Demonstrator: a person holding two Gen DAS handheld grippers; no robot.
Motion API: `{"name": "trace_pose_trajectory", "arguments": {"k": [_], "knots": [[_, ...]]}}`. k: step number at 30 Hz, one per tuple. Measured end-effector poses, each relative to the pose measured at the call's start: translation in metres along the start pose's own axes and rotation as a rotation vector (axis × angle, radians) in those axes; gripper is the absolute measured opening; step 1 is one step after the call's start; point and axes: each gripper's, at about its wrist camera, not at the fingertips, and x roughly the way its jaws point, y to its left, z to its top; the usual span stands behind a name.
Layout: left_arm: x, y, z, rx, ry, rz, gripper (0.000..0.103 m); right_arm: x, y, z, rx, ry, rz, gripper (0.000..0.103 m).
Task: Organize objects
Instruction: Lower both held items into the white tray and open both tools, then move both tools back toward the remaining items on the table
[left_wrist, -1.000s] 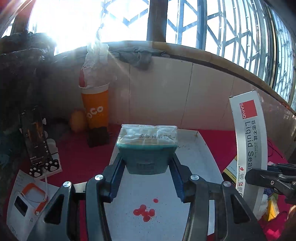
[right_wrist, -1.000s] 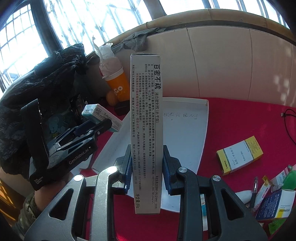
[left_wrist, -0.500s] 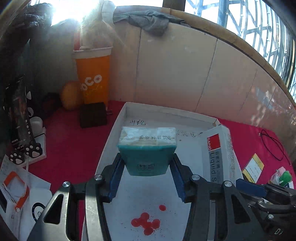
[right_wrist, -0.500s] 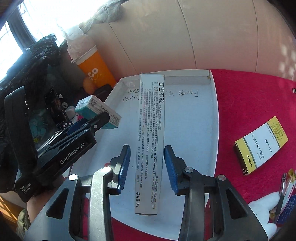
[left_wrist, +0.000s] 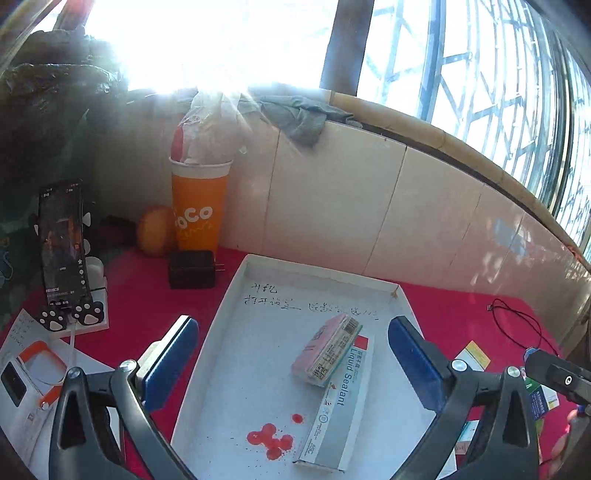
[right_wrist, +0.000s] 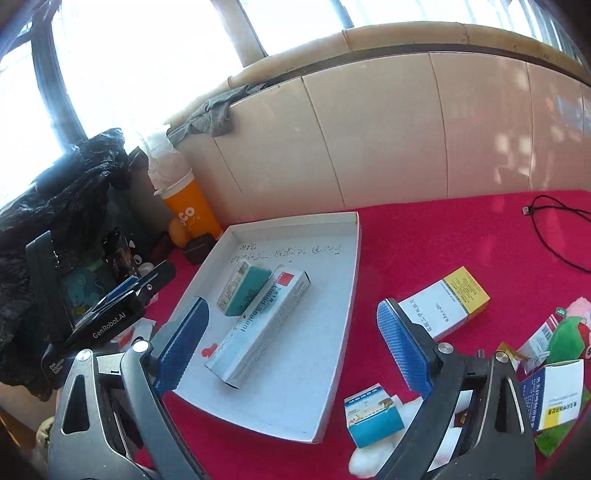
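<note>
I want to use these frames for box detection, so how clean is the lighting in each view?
Left wrist view: sun glare whites out the window and hazes the orange cup; the tray and sealant box stay readable. Right wrist view: windows blown out, but the tray is evenly lit; fisheye bends the wall in both.

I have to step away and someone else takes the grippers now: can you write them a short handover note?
Left gripper: open, nothing between its fingers; jaws have just been opening.
Right gripper: open and empty too, just opened.
In the white tray: the Liquid Sealant box lying flat, the small teal box leaning on its far end.
Done: those two are placed.
Left: boxes on the red cloth to the right, among them the yellow-and-white box and the small blue-and-white box.
</note>
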Motion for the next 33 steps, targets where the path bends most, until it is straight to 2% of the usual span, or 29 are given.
{"name": "trace_pose_trajectory", "arguments": {"k": [4,8,12,15,19,29,33], "knots": [[-0.033,-0.031,-0.012,0.026,-0.071,-0.106,0.103,-0.063,-0.031,-0.004,0.054,-0.112,-0.009,0.093],[-0.052,-0.069,-0.034,0.062,-0.069,-0.238,0.103,-0.120,-0.075,-0.026,0.153,-0.221,-0.083,0.094],[-0.064,-0.105,-0.062,0.079,-0.050,-0.368,0.103,-0.143,-0.113,-0.055,0.250,-0.256,-0.152,0.094],[-0.069,-0.129,-0.077,0.115,-0.022,-0.428,0.103,-0.147,-0.134,-0.066,0.334,-0.265,-0.148,0.094],[-0.078,-0.150,-0.085,0.197,-0.021,-0.434,0.103,-0.159,-0.136,-0.072,0.328,-0.303,-0.145,0.094],[-0.085,-0.159,-0.097,0.230,0.037,-0.432,0.103,-0.200,-0.118,-0.076,0.227,-0.392,-0.159,0.094],[-0.082,-0.155,-0.101,0.254,0.079,-0.391,0.103,-0.202,-0.125,-0.074,0.239,-0.320,-0.152,0.094]]}}
